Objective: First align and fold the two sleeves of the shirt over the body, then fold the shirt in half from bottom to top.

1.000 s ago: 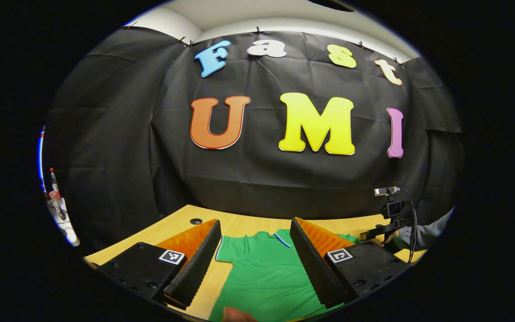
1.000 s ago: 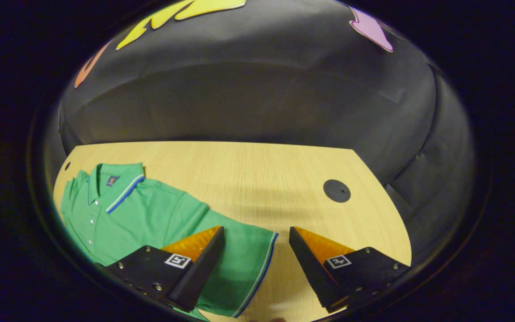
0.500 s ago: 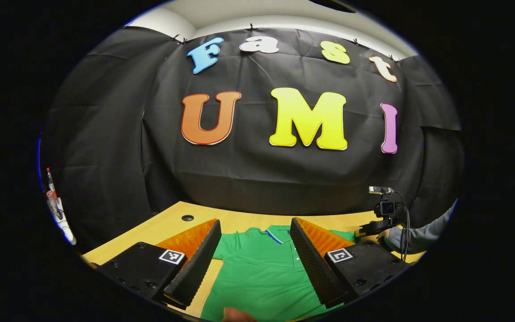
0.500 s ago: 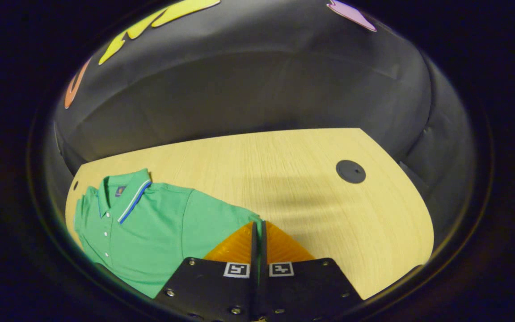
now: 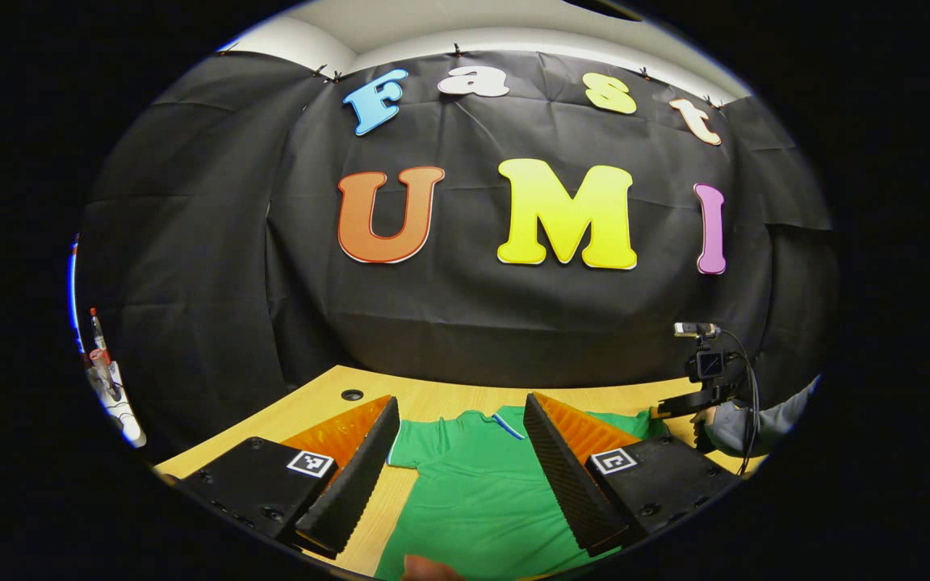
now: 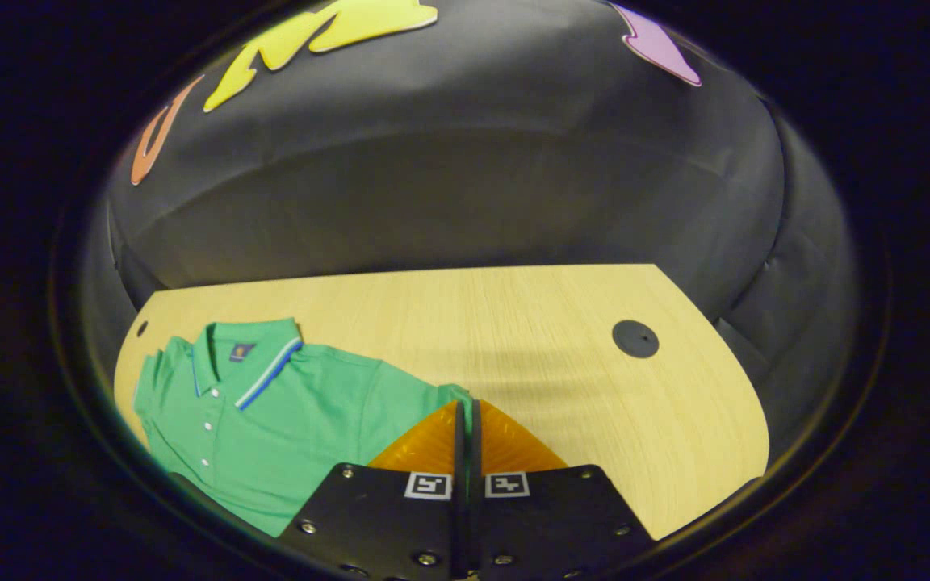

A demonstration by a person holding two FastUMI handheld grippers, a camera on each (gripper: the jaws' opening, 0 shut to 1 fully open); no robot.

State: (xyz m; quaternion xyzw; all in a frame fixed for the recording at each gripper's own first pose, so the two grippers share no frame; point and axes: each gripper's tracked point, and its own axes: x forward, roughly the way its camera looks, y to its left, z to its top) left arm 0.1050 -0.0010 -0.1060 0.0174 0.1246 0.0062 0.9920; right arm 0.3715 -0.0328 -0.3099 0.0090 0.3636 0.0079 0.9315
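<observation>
— Since a second ago our right gripper (image 6: pixel 465 415) has closed: it stood wide over the sleeve hem, and now both fingers are pinched together on the green edge of the sleeve (image 6: pixel 457 397), with a thin strip of cloth showing between them.

— And nearest us on the other side, our left gripper (image 5: pixel 459 460) is wide apart, holding nothing, hovering over the body of the shirt (image 5: pixel 473 492). It has hardly shifted.

— Where does the shirt lie?

— Flat on the wooden surface (image 6: pixel 529 323), front up, buttons showing, the striped collar (image 6: pixel 259 367) toward the far left in the right gripper view. Farther right on the surface is a dark round cap (image 6: pixel 635 338); beyond that, the black cloth wall.

— How will it handle, do we think?

— Light and soft knit, we judge; it will drape and drag instead of holding a shape. A pinch at the hem corner looks right for carrying the sleeve over the body, though a single pinch may let the rest sag or crease.

— So the left could take the other sleeve by its hem too.
</observation>
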